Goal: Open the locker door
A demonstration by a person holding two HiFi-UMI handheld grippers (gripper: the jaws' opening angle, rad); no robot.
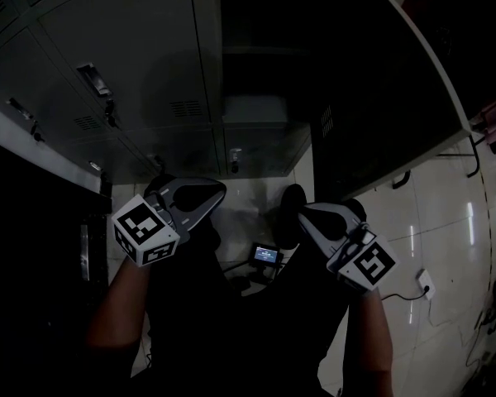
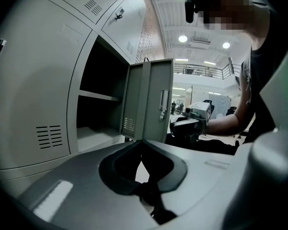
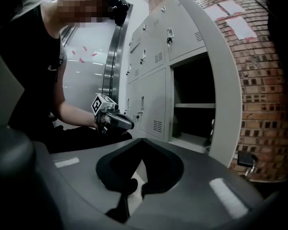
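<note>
The grey locker door [image 1: 372, 98] stands swung wide out to the right. Its dark compartment [image 1: 256, 56] with a shelf is exposed. The left gripper view shows the same door [image 2: 149, 99] edge-on with its handle [image 2: 163, 104], and the right gripper view shows the open compartment [image 3: 192, 104]. My left gripper [image 1: 213, 190] and right gripper [image 1: 306, 212] hover side by side near my body, well short of the lockers. Both are shut with nothing between the jaws, which meet tip to tip in the left gripper [image 2: 143, 142] and the right gripper [image 3: 143, 140]. Neither touches the door.
Closed grey lockers [image 1: 124, 64] fill the left side. A small device with a lit screen [image 1: 266, 255] lies on the tiled floor below me. A white socket with a cable [image 1: 426, 284] is at the right. A brick wall [image 3: 264, 80] stands beyond the open door.
</note>
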